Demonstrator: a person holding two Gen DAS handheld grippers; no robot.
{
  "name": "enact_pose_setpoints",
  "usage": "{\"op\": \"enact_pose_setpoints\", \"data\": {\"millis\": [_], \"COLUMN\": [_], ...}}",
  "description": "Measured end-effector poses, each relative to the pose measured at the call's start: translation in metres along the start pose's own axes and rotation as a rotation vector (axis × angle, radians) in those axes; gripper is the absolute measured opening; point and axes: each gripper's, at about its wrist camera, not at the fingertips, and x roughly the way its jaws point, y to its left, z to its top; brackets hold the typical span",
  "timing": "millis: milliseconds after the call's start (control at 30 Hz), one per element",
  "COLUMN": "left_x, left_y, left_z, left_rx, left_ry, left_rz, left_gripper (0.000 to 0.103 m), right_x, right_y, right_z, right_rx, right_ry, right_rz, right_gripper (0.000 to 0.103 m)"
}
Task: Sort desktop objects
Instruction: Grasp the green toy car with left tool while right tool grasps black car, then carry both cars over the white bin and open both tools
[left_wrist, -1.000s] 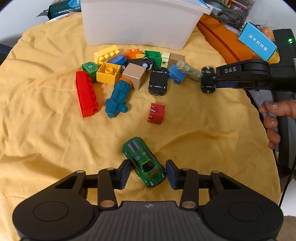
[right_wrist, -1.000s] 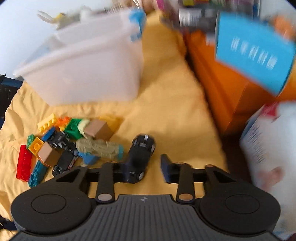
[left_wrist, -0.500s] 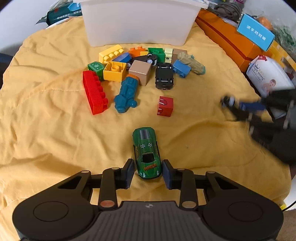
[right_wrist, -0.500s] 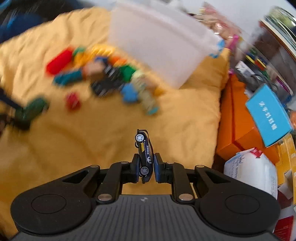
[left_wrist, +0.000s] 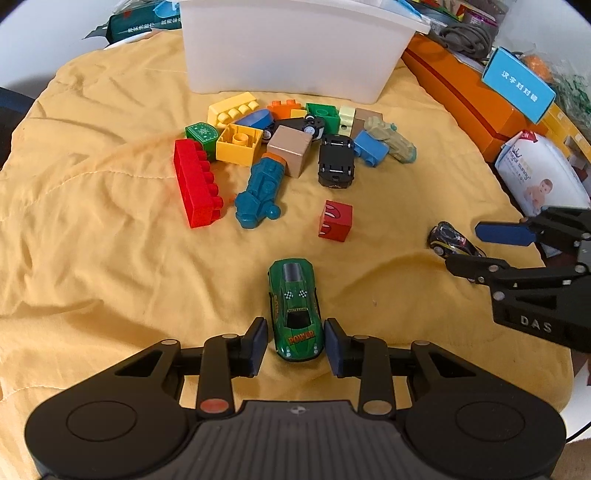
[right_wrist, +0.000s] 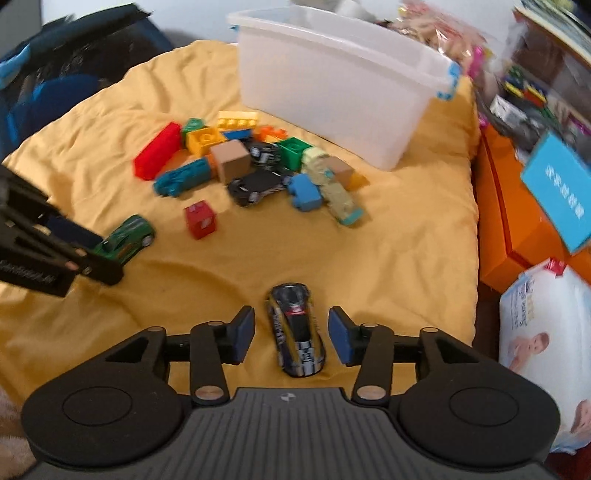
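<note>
Item: cars, set apart from bricks (left_wrist: 199, 182). Our left claw (left_wrist: 293, 347) brackets the green car (left_wrist: 295, 310), pads just clear. Our right claw (right_wrist: 291, 334), jaws just opened, straddles the dark car (right_wrist: 295, 330), released on the cloth (left_wrist: 110, 258).

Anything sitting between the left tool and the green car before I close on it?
Nothing visible. The green car already sits between the open fingers of the left tool on the yellow cloth, with small gaps either side. The red cube lies beyond it.

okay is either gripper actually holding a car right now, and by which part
Neither. The green car lies between the left gripper pads, the dark car between the just-opened right gripper pads, both untouched.
</note>
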Motion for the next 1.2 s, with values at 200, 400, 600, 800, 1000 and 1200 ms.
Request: {"op": "enact_pose_setpoints", "data": {"millis": [200,400,600,800,1000,1200], "left_x": [0.001,-0.016,-0.046,-0.069,-0.085,-0.075], "left_y": [0.003,0.005,0.007,0.009,0.009,0.001], "left_z": [0.000,0.003,0.022,0.061,0.133,0.202], "left_rx": [-0.013,-0.010,0.000,0.013,0.053,0.052], "left_ry": [-0.031,-0.068,-0.137,-0.213,-0.346,-0.432], "left_rz": [-0.012,-0.030,-0.033,-0.037,-0.048,-0.029], "left_gripper": [0.034,0.033,0.033,0.033,0.033,0.033], "right_x": [0.011,0.002,-0.016,-0.029,-0.034,-0.026], "right_y": [-0.017,-0.008,-0.012,-0.028,-0.045,-0.071], "right_z": [-0.013,-0.009,0.006,0.037,0.093,0.158], "right_rx": [0.123,0.073,0.054,0.082,0.071,0.142], "right_ry": [0.014,0.025,-0.025,-0.082,-0.206,-0.331], "right_rz": [0.056,0.069,0.055,0.048,0.037,0.014], "right_gripper": [0.047,0.034,0.034,0.034,0.034,0.034]}}
